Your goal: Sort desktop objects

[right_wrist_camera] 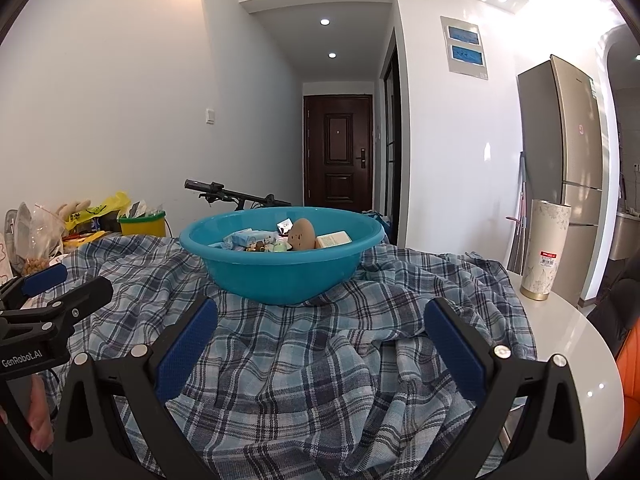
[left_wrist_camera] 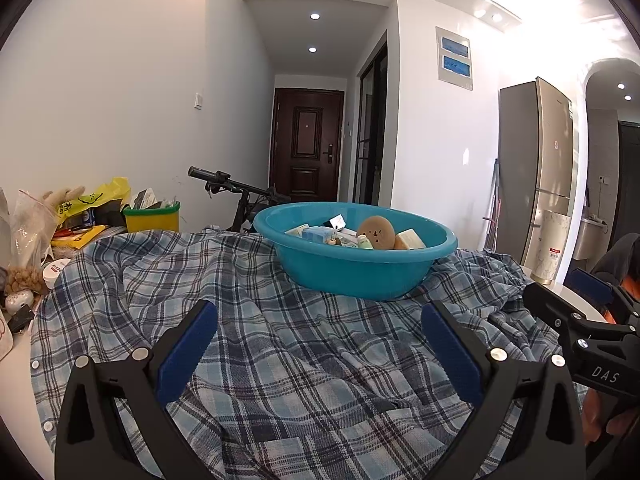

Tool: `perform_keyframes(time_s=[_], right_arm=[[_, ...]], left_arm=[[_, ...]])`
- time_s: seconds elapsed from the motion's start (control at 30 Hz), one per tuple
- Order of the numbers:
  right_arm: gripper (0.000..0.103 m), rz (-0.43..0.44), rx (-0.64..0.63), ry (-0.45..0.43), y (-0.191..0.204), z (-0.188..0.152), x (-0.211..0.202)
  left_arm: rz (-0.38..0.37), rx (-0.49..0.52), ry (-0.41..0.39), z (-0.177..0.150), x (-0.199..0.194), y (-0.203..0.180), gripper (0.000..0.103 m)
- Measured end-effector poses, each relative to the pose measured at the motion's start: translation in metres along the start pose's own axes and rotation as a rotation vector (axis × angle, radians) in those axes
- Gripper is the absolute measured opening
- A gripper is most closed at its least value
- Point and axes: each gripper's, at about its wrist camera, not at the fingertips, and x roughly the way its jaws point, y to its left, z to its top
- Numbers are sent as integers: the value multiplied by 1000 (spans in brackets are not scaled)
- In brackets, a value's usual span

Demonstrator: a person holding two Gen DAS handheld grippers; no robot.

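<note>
The left tongs [left_wrist_camera: 318, 344] are wide apart and hold nothing; the blue bowl [left_wrist_camera: 352, 268] of small things sits just ahead on the checked shirt [left_wrist_camera: 280, 380].

The right tongs [right_wrist_camera: 320, 344] are wide too. Reach in slowly, pick one thing.

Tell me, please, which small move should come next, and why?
Probably move the right tongs forward toward the round teal plastic basin. Both the right and the left tongs are open and hold nothing above the blue plaid cloth, while the things to sort, such as the round brown cushion with a face and small boxes, lie inside the basin.
</note>
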Motion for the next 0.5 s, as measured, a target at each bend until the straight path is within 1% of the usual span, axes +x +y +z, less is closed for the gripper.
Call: perform_keyframes(time_s=[0.5], right_arm=[[103,1,-2,1,1,0,0]], left_arm=[[-8,12,5,-2,1,-4,103]])
